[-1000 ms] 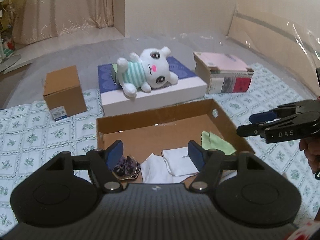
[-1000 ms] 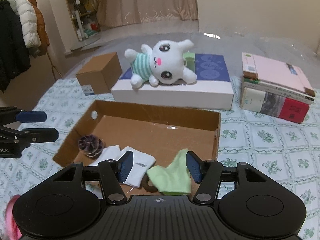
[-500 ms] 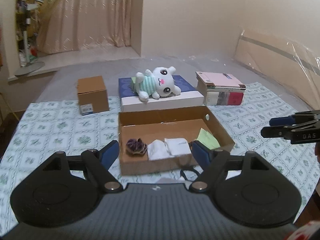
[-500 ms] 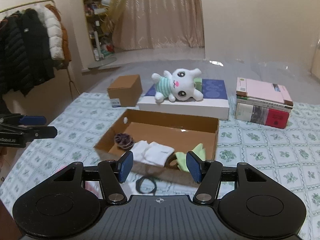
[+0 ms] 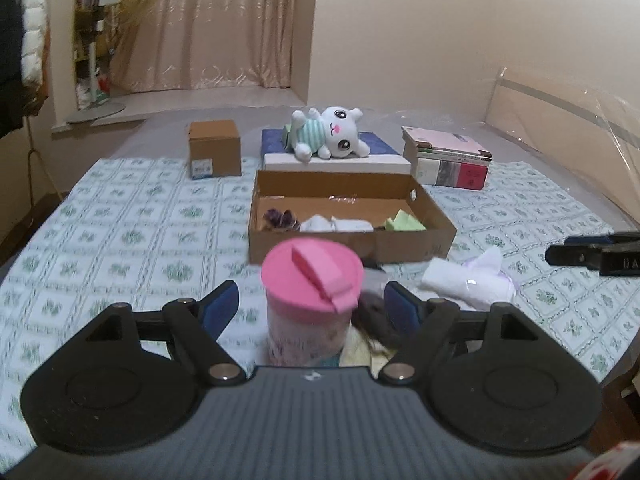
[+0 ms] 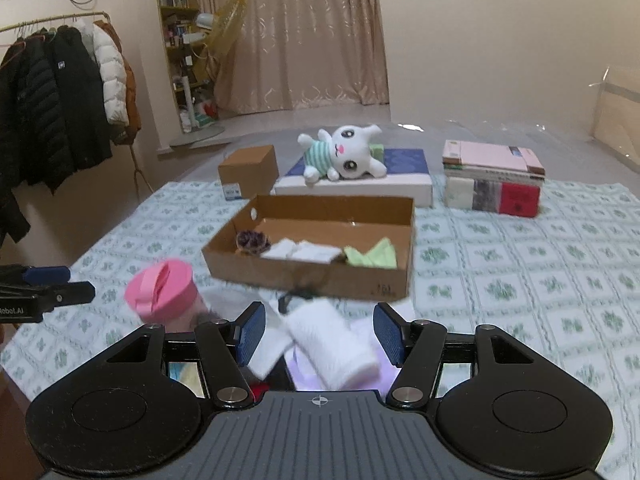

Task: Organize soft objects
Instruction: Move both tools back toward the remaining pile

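White terry, the rolled towel (image 6: 334, 340) lies on the patterned bedspread (image 6: 520, 280), near the cardboard box (image 6: 312, 276) that already holds socks (image 6: 304, 250) and a green cloth (image 6: 372, 256). It looks light, limp and squashy; pinching across the roll's middle should keep it from unrolling. Right claw (image 6: 320, 336) stands apart around it, not pressing. Left claw (image 5: 312, 308) is apart too, a pink-lidded cup (image 5: 312, 280) between its fingers, untouched.
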Action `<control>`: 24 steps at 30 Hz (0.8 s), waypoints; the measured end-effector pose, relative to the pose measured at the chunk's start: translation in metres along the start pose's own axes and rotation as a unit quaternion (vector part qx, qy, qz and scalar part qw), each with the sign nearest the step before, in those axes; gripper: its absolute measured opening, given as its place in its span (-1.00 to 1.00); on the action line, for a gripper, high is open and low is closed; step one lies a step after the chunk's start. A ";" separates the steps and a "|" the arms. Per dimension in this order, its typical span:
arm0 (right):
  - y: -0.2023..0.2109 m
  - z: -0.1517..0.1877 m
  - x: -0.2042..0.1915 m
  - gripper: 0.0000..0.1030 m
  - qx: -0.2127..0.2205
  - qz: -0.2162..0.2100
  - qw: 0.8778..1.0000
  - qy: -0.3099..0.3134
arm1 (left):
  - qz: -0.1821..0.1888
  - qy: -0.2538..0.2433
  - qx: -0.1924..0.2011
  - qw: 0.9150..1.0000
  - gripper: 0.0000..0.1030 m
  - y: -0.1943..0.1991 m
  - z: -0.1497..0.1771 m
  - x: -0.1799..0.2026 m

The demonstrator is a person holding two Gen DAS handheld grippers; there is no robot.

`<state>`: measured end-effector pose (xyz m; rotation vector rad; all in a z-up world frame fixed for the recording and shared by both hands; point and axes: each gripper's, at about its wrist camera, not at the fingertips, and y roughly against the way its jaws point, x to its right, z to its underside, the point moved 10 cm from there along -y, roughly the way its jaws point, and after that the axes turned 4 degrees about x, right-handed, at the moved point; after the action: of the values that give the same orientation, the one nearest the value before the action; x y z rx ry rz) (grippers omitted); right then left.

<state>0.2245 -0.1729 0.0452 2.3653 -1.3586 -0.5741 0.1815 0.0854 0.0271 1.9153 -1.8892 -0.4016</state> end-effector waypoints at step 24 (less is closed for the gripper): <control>0.029 0.100 0.002 0.18 -0.039 0.026 0.998 -0.048 | -0.043 0.017 -0.041 0.998 0.43 0.014 0.107 0.016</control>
<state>0.1542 -0.1986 -0.0263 2.2590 -1.4082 -0.7215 0.1179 0.0600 -0.0575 1.9424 -1.7469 -0.4621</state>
